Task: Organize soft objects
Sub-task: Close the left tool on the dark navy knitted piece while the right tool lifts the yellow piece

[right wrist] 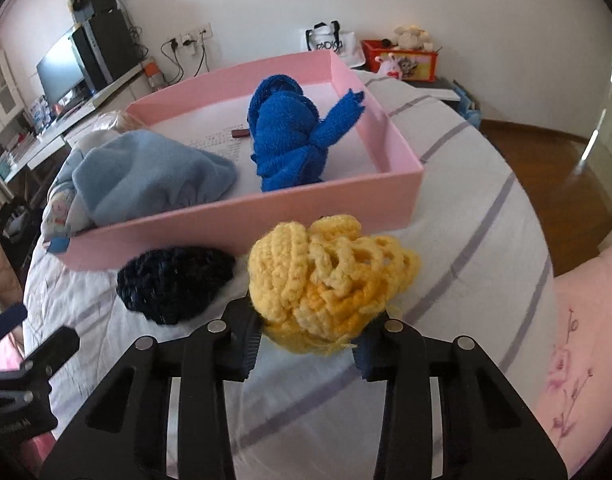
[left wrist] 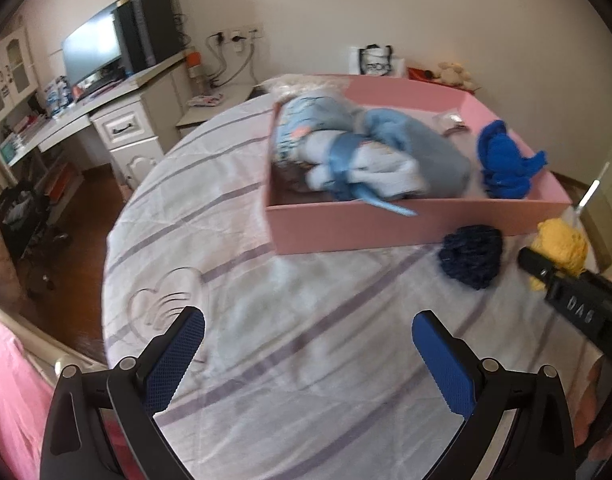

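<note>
Right wrist view: the yellow crocheted piece is pinched between the pads of the right gripper, on the striped bedsheet just before the pink box. Left gripper is held spread wide, nothing between its fingers, over the sheet.

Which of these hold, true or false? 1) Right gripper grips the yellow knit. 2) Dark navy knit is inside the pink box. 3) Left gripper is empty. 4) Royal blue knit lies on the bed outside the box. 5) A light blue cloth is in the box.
1) True: right gripper is closed on the yellow knit.
2) False: navy knit lies on the bed, against the pink box.
3) True: left gripper is open, holding nothing.
4) False: blue knit is inside the box.
5) True: light blue cloth.
</note>
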`<state>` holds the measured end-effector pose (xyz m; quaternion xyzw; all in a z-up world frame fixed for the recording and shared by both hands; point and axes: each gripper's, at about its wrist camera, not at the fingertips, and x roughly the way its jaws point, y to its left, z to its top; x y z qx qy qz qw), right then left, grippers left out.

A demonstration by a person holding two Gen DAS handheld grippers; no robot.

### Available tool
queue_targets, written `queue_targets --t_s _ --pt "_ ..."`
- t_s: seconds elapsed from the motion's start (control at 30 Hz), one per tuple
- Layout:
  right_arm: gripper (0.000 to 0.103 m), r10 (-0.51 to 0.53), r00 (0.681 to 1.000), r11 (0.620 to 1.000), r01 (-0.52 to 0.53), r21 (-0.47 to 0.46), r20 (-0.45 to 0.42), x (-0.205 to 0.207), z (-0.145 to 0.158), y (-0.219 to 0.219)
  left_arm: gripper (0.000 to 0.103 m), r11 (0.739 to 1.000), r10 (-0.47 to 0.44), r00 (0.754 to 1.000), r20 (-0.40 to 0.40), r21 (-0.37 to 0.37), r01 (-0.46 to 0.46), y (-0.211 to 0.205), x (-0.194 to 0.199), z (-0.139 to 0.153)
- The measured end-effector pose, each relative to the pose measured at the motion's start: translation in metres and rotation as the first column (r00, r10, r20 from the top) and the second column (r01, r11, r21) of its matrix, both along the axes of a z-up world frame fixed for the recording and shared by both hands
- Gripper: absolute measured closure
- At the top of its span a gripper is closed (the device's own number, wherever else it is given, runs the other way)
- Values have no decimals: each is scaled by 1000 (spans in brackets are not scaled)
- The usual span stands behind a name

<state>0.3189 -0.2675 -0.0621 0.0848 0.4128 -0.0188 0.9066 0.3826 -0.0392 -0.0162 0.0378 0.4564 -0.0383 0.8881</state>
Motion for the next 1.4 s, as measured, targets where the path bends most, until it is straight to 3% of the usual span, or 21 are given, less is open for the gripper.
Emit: queue_targets --t_s 0.33,0.6,0.77,0.87,0.93,0.97,1.03,1.13,1.23,1.4 --pt "67 -28 1000 1000 28 4 2 -26 4 -28 0 992 -129 992 -15 -3 129 -54 -2 4" --pt "49 -83 997 996 83 -12 -2 -26 -3 -50 0 981 -195 980 -47 -37 193 -89 10 1" --pt "38 -82 997 995 83 -48 15 -24 -7 -52 0 985 -172 983 -69 -29 170 -96 27 -8" --pt "37 -77 997 994 79 -74 28 -24 -9 -49 3 988 -150 984 -91 -43 147 -96 37 -15" --pt "37 -72 997 993 74 -90 31 -25 -9 -46 23 990 -133 986 -102 -62 127 -92 42 -17" --pt "39 -71 997 993 74 -92 34 -25 -10 -45 27 990 -129 986 -104 -71 122 -93 45 -21" --pt "42 -66 997 994 69 -89 39 -27 -10 -43 55 988 -145 984 -101 -63 139 -94 45 -24" --pt "54 -66 997 994 70 -80 45 -30 -8 -43 83 983 -178 982 -63 -47 175 -97 40 -22" --pt "60 -74 996 995 77 -68 45 -33 -7 -45 90 980 -192 980 -59 -57 189 -97 35 -20" --pt "67 -91 995 995 93 -38 45 -35 -6 -53 93 978 -204 978 -47 -56 201 -93 26 -14"
